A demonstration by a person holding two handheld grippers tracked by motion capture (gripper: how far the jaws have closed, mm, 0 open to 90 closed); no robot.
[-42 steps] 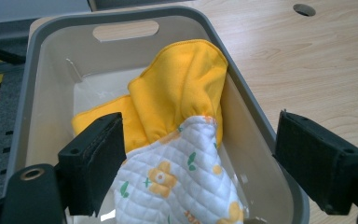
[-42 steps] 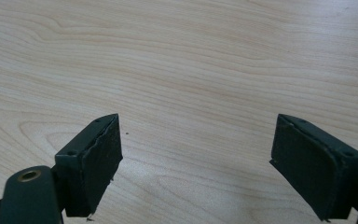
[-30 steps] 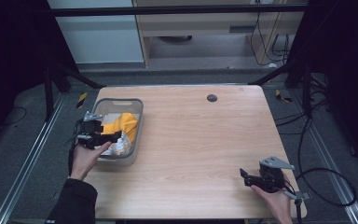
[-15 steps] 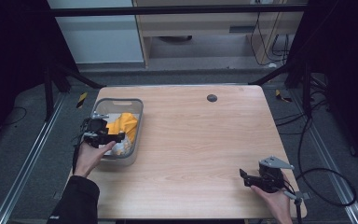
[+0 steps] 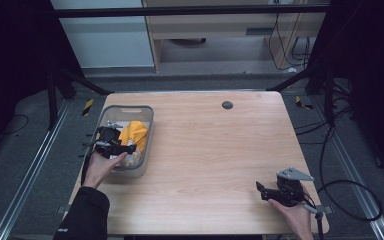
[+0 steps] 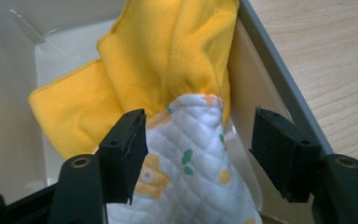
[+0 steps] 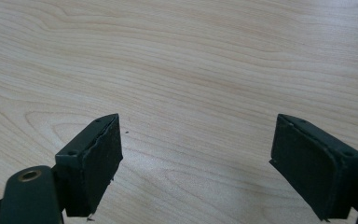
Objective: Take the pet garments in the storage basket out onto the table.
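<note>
Left hand-held gripper (image 6: pixel 196 154) hangs spread inside the grey bin (image 5: pixel 147 127), jaws flanking a quilted white cloth (image 6: pixel 191 172) under a yellow cloth (image 6: pixel 168 51), close to the bin's wall. Right hand-held gripper (image 5: pixel 261 190) rests spread near the desk (image 5: pixel 220 150) edge, bare wood ahead.

Matt wood-grain table (image 5: pixel 205 150); grey plastic bin (image 5: pixel 147 131); soft yellow cloth (image 6: pixel 168 51); quilted white fabric (image 6: pixel 191 172).

Cloths (image 6: pixel 168 60) lie in the bin (image 5: pixel 147 131), seemingly at table's (image 5: pixel 220 150) left.

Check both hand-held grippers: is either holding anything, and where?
Nothing held. Left hand-held gripper is open astride the quilted cloth in the bin; right hand-held gripper is open over bare table.
</note>
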